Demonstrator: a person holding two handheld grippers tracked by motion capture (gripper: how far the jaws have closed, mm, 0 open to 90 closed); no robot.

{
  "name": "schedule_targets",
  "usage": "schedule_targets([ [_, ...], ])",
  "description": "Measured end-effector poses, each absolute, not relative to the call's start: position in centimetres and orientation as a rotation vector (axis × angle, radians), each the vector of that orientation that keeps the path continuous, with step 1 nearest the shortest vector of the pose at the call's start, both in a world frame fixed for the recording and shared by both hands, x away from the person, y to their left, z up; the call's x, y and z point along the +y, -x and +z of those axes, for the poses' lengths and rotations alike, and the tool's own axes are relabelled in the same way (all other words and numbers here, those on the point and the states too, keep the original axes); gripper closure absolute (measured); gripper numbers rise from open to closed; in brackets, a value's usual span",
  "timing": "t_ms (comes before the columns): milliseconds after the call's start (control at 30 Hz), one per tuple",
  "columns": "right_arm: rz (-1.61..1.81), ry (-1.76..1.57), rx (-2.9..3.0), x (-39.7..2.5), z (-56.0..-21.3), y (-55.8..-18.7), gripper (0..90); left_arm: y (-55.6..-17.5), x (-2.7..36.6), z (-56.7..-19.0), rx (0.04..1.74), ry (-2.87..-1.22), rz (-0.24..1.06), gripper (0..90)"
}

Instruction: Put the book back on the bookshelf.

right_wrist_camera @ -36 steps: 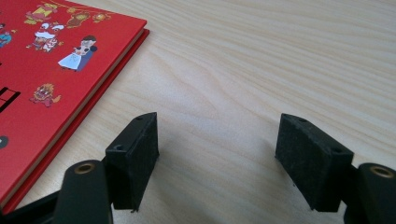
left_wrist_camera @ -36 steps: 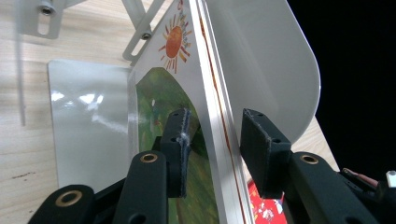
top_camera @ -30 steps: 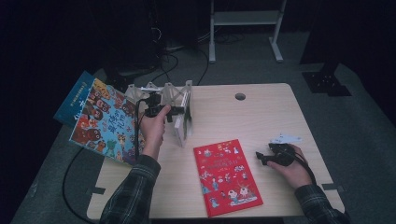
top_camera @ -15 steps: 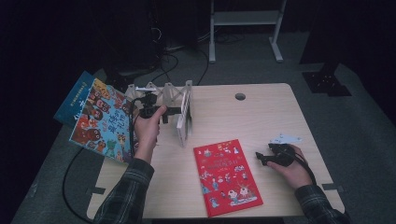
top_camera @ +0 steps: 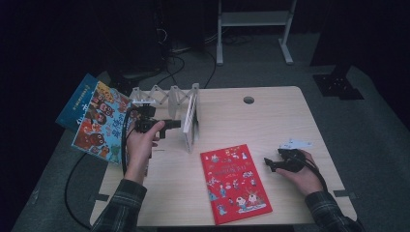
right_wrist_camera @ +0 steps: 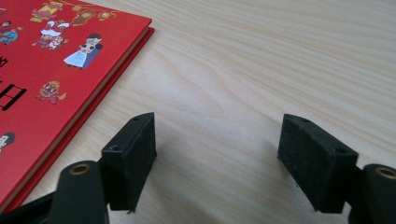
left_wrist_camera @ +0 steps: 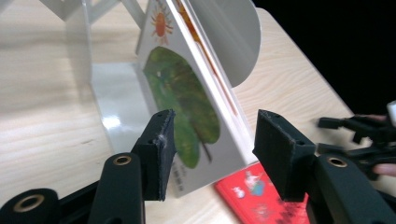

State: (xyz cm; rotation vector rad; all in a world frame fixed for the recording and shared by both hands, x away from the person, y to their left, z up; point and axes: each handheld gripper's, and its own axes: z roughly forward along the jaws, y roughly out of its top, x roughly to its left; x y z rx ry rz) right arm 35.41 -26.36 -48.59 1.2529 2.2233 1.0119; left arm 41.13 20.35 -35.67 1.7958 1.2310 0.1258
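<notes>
- A red picture book [top_camera: 235, 183] lies flat on the wooden table [top_camera: 270, 121], near the front edge, between the person's two hands.
- Two more picture books overhang the table's left edge: a colourful one [top_camera: 99, 126] lies on top of a blue one [top_camera: 80, 99].
- A white folding book rack [top_camera: 164, 95] stands along the back left of the table, its end plate upright near the middle.
- One thin book [left_wrist_camera: 187, 107] with a green shape and an orange sun on its cover leans tilted against that white end plate [left_wrist_camera: 233, 37]; in the high view this book [top_camera: 192, 123] stands on edge in the rack.
- The red book's corner shows just beyond the leaning book's lower edge in the left gripper view.
- The left gripper [top_camera: 164, 124] is held above the table in the left hand [top_camera: 141, 145], pointing right at the leaning book.
- Its jaws are spread wide, one on each side of the book's lower corner; I cannot tell whether either pad touches it.
- The right gripper [top_camera: 275, 162] rests low on the table in the right hand [top_camera: 302, 171], just right of the red book.
- Its jaws are spread apart over bare wood, holding nothing, with the red book's edge [right_wrist_camera: 60, 60] beside them.
</notes>
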Motion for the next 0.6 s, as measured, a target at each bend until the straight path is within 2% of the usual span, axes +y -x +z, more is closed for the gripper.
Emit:
schedule_targets([
  [33, 1.011, -1.237, 2.243, -26.4, -48.6, -35.4, 21.3, -40.8, 20.4, -35.8, 1.229, -1.805, 0.122, 47.0],
  [267, 1.008, -1.241, 2.241, -26.3, -48.6, -35.2, 21.9, -38.5, 20.4, -38.1, 1.223, -1.900, 0.097, 42.2],
  [367, 1.010, -1.240, 2.242, -26.3, -48.6, -35.2, 23.1, -37.6, 20.2, -38.8, 1.212, -1.908, 0.105, 42.9],
  [433, 1.016, -1.235, 2.242, -26.3, -48.6, -35.1, 25.8, -37.0, 19.9, -39.2, 1.192, -1.936, 0.121, 42.8],
  [600, 0.990, -1.248, 2.285, -26.4, -48.0, -34.6, 40.4, -35.2, 19.2, -40.5, 1.160, -1.979, 0.135, 43.6],
])
